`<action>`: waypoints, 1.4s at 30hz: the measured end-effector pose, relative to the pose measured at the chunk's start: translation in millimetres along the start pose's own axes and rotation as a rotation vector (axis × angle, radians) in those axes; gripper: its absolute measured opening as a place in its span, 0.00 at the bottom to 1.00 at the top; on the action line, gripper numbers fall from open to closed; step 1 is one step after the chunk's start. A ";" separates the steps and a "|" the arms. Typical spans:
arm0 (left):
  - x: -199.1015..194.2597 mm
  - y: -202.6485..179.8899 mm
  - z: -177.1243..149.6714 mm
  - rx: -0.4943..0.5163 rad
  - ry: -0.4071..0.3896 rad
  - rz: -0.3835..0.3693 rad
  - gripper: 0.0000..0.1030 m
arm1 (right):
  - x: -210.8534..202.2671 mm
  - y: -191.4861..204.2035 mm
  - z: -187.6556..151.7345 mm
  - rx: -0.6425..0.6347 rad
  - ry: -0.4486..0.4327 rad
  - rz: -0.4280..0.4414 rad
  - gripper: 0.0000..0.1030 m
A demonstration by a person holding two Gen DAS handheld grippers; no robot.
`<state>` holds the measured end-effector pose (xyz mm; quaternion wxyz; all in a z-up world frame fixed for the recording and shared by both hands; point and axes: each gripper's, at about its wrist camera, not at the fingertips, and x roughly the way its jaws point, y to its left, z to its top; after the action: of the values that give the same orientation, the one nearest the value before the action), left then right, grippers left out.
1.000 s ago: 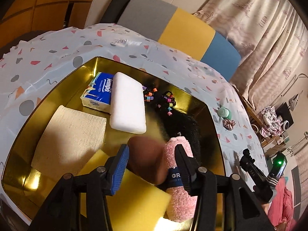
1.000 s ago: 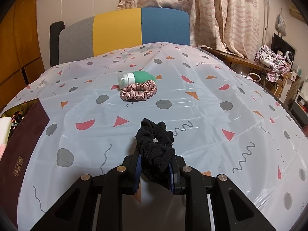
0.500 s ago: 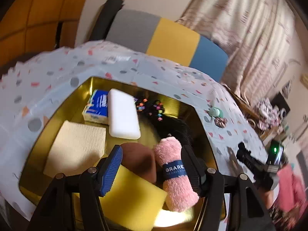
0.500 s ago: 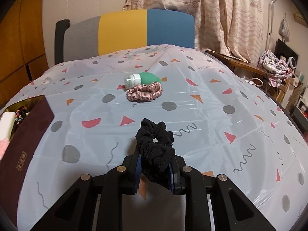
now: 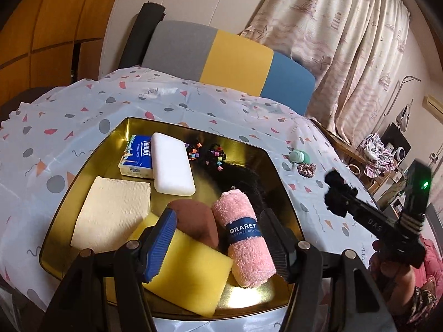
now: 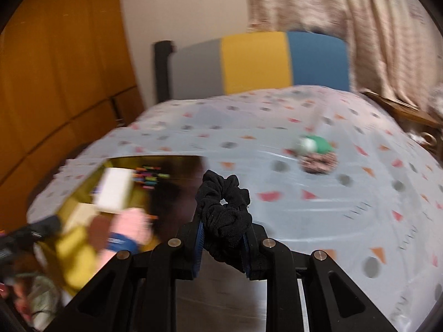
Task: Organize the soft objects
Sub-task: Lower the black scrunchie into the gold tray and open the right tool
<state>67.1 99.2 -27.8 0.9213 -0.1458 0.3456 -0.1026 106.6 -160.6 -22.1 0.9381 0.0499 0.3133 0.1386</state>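
Where the right gripper (image 6: pixel 223 244) has its blue pads pressed together on it, the black scrunchie (image 6: pixel 224 213) stands bunched upright, its small centre hole facing the camera and its top frill rising above the fingertips; its lower folds are hidden between the pads. It is held in the air over the patterned tablecloth (image 6: pixel 346 210), just beside the right edge of the gold tray (image 5: pixel 279 182). In the left view the same scrunchie shows as a dark clump at the tip of the right gripper, right of the tray.

The left gripper (image 5: pixel 218 238) hangs over the tray's near end with its fingers spread wide and nothing between them. Below it lie a pink rolled towel (image 5: pixel 246 235), long axis running toward the camera, a brown sponge (image 5: pixel 196 221) and a yellow sponge (image 5: pixel 188 271).

The right view is motion-blurred, so the tray's contents are smeared. A patterned scrunchie (image 6: pixel 318 161) touches a green bottle (image 6: pixel 317 144) farther out.
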 end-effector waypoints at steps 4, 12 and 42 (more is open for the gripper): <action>-1.2 5.0 0.5 -0.013 0.002 0.009 0.62 | 4.6 42.0 3.9 -0.035 0.013 0.085 0.22; -4.1 19.3 2.9 -0.058 -0.004 0.025 0.62 | 28.2 80.2 -3.3 -0.031 0.078 0.139 0.23; -3.3 -19.2 -7.0 0.064 0.009 -0.098 0.62 | -12.8 7.5 -3.1 0.018 -0.050 -0.120 0.71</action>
<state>58.3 80.8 -24.3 0.9178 -0.1325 0.3387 -0.1596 93.2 -157.1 -15.9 0.9518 0.0430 0.2936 0.0782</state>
